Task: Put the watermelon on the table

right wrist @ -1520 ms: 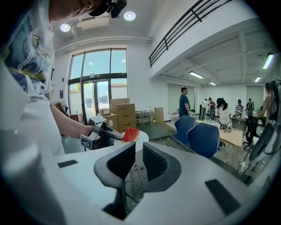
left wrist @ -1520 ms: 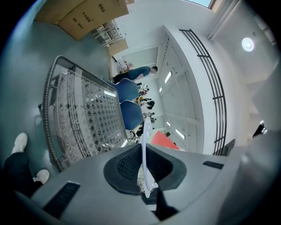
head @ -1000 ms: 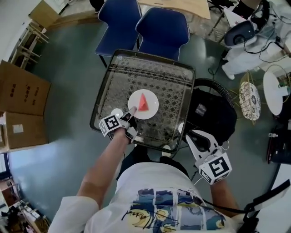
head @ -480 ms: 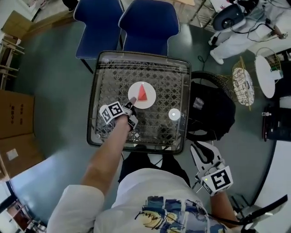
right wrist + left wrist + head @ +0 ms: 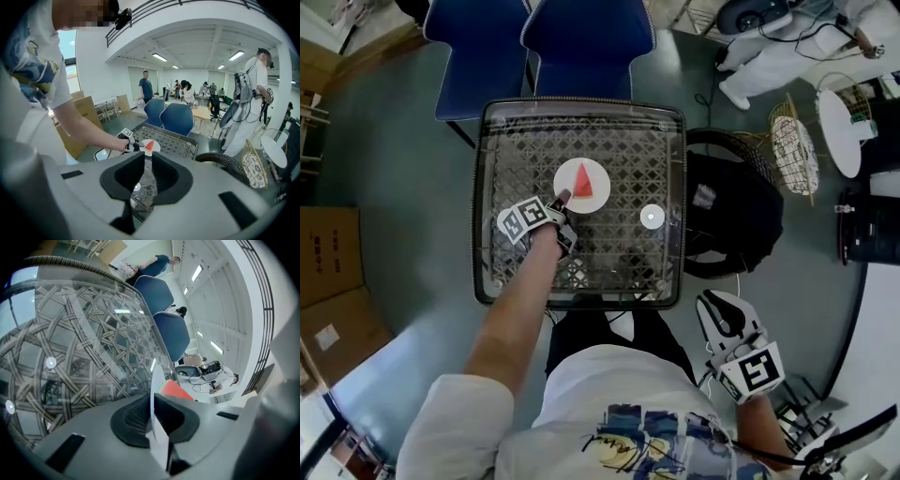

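Watermelon slice [image 5: 583, 178] lies on the white plate [image 5: 598, 195] on the glass table [image 5: 619, 255], and my left tongs [image 5: 561, 199] pinch that plate's rim. My right tongs [image 5: 719, 307] hang off the table, slightly parted and empty.

The watermelon [image 5: 582, 180] is a red wedge on a white plate [image 5: 565, 192]. The surface [image 5: 623, 258] is clear glass over a dark grey-brown woven lattice, with a dark rim. Both chairs [image 5: 586, 37] are deep blue, the floor [image 5: 394, 131] is dull grey-green, and the boxes [image 5: 328, 258] are cardboard brown. The left gripper [image 5: 562, 198] and right gripper [image 5: 722, 302] carry cubes with black-and-white square markers. The fingers [image 5: 133, 420] are black, set in pale grey shells. The shirt [image 5: 619, 384] is white with a blue and yellow print.
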`<state>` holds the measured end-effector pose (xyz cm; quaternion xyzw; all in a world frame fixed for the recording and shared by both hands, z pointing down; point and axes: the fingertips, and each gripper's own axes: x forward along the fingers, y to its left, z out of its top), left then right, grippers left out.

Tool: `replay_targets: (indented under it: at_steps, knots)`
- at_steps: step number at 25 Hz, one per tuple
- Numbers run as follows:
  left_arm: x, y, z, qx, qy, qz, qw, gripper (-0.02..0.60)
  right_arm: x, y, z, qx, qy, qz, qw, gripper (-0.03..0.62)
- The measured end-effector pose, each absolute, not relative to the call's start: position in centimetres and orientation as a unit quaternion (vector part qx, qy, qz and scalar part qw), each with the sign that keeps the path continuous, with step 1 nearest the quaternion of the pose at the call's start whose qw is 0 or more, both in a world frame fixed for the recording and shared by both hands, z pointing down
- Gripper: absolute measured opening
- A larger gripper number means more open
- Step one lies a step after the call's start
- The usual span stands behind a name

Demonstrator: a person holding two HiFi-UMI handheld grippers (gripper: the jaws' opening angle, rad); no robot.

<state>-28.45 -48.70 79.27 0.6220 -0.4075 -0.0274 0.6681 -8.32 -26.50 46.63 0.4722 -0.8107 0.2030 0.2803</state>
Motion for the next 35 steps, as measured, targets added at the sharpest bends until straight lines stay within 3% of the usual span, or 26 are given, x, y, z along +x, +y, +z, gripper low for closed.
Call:
replay_targets:
  at_steps: [7,18,35]
  knots:
    - [-28.4,-49.4,79.9,0.645,-0.424,0.043,0.635,0.031,-8.8,-27.2,47.2,0.464,-0.813,0.211,0.281,0.049]
    - [-28.9,-50.0,79.7,0.669,-0.48,0.203,0.53,0.104,-8.5,-27.9,47.4,0.46,-0.816,0.219,0.271,0.051]
    - [-31.0,-49.4,77.7,0.65,-0.553,0.272,0.444,0.123,-3.1,-27.0,47.7,0.452,-0.833,0.204,0.245,0.049]
